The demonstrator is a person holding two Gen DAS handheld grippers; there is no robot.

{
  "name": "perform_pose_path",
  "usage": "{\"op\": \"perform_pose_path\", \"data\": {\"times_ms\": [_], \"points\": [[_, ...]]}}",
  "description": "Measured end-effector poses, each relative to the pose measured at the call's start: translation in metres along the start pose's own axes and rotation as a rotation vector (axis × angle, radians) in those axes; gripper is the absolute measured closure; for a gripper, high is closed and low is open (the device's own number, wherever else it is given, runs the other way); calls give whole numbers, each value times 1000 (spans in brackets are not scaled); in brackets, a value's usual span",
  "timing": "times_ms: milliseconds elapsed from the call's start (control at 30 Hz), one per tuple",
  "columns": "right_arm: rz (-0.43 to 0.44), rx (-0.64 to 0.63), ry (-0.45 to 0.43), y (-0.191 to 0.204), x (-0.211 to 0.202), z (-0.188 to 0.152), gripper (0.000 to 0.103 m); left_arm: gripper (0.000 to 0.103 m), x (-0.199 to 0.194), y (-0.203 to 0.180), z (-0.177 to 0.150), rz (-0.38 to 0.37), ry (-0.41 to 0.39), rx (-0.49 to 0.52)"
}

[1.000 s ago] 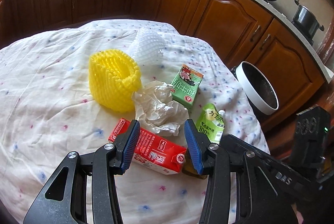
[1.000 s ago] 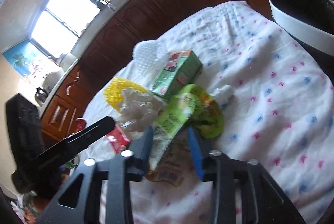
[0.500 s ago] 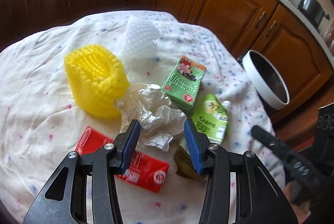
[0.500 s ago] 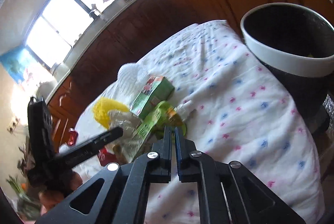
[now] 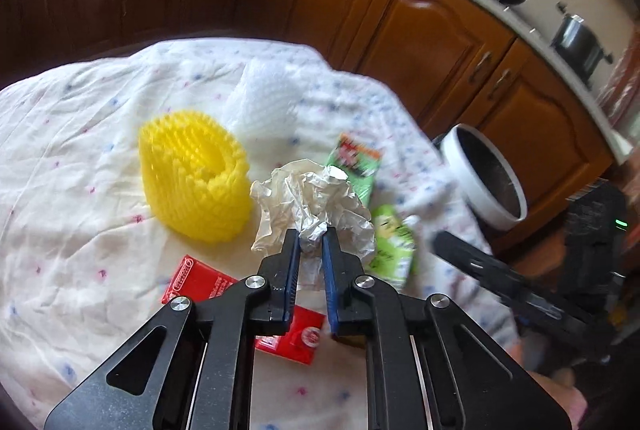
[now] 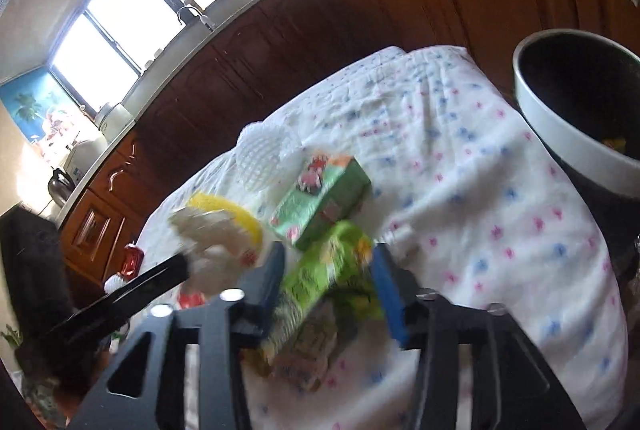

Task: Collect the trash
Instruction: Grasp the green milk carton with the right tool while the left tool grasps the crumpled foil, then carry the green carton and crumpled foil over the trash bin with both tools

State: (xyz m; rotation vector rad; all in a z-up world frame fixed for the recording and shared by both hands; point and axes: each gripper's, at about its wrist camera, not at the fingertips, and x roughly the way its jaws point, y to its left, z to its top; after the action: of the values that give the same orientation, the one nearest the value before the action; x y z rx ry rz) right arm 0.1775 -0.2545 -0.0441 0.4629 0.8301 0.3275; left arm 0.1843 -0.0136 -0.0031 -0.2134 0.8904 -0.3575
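Left claw (image 5: 310, 244) pinches the paper wad (image 5: 312, 201). Right claw (image 6: 326, 278), wide open, straddles the green pouch (image 6: 320, 270). Lift the wad clear before swinging to the bin (image 5: 486, 181).

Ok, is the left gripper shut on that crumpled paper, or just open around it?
Shut on it. In the left wrist view, the left gripper has its blue pads pressed against a fold of the crumpled paper.

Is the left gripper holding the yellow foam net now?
No, the left gripper is shut on the crumpled paper, beside the yellow foam net.
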Motion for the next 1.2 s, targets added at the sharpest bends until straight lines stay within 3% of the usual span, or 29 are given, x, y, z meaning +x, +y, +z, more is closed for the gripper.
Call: {"op": "perform_pose_path", "data": {"times_ms": [100, 267, 500, 533, 567, 600, 700, 1200], "points": [[-19, -11, 4, 8, 14, 13, 31, 93, -19, -1, 4, -28, -47, 4], [-70, -17, 70, 20, 52, 24, 24, 93, -44, 11, 11, -5, -133, -27], [-149, 3, 136, 25, 93, 30, 23, 93, -53, 35, 16, 39, -172, -71], [-154, -10, 128, 27, 94, 30, 25, 93, -53, 36, 15, 40, -171, -72], [-158, -18, 124, 27, 94, 30, 36, 93, -52, 37, 15, 41, -168, -72], [-148, -17, 118, 24, 93, 31, 46, 93, -52, 37, 15, 42, -165, -73], [-127, -27, 92, 21, 82, 33, 51, 93, -48, 35, 14, 34, -155, -69], [-110, 37, -118, -39, -34, 46, 53, 93, -19, -33, 23, -43, -116, 40]]}}
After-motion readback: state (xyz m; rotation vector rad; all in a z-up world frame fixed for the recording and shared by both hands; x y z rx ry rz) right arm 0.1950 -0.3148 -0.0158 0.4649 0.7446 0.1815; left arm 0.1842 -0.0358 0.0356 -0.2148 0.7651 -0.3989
